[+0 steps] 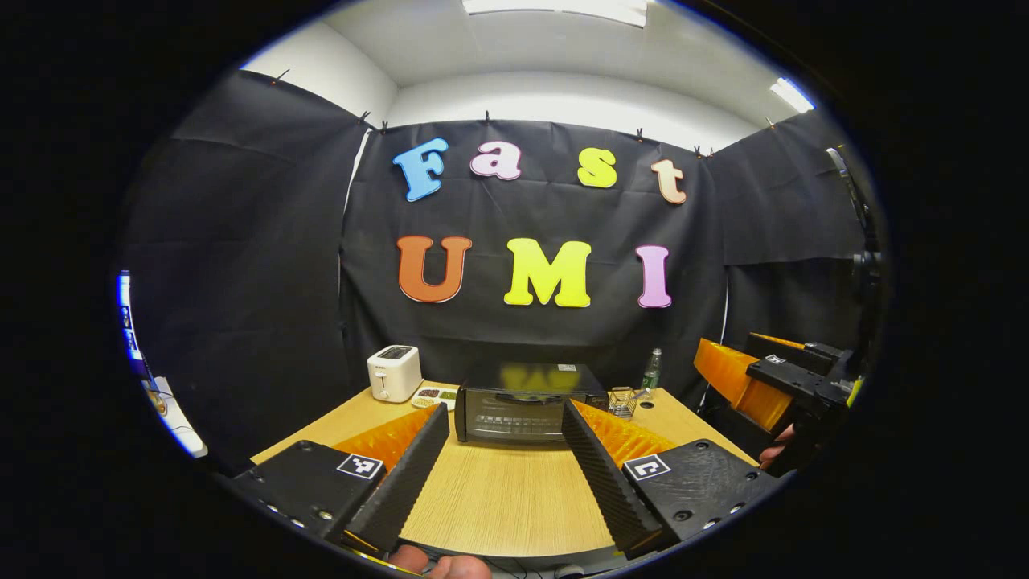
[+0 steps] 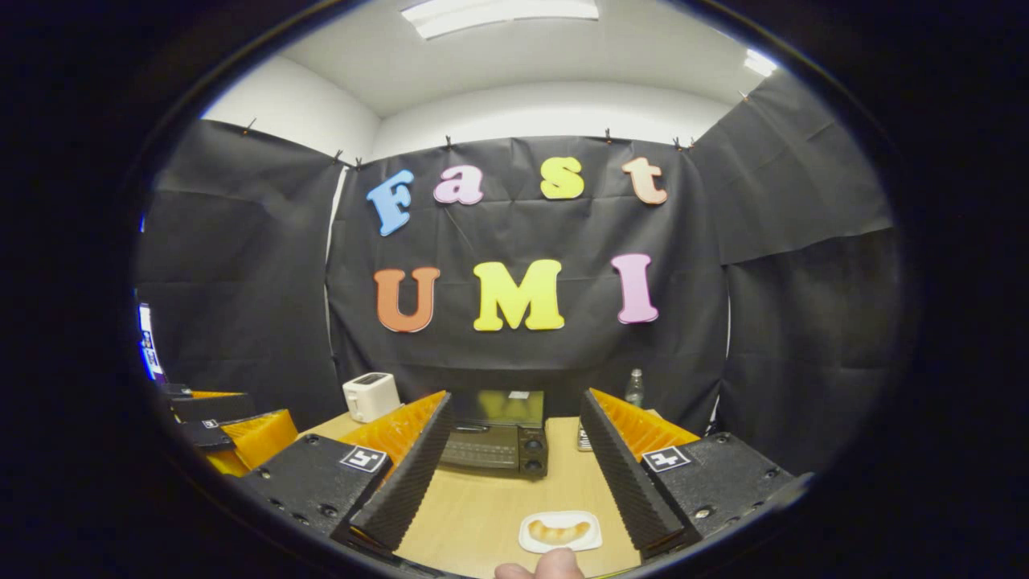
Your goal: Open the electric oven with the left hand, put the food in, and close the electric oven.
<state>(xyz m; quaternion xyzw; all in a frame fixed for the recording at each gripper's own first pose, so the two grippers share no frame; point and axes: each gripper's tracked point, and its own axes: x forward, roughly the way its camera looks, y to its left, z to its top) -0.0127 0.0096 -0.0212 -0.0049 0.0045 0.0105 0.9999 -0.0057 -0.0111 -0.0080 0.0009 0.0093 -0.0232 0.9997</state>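
The black electric oven stands at the back middle of the wooden table, its door shut. My left gripper is open, held over the table's near half, well short of the oven and pointing at it. In the right gripper view the oven sits ahead, slightly left. A small white plate with a browned sausage-like roll lies on the table just under my right gripper, which is open and holds nothing. The right gripper's orange and black body shows at the far right.
A white toaster and a tray of small foods sit left of the oven. A wire basket and a green bottle stand to its right. A hand holds the right gripper. The left gripper's body is off to the left.
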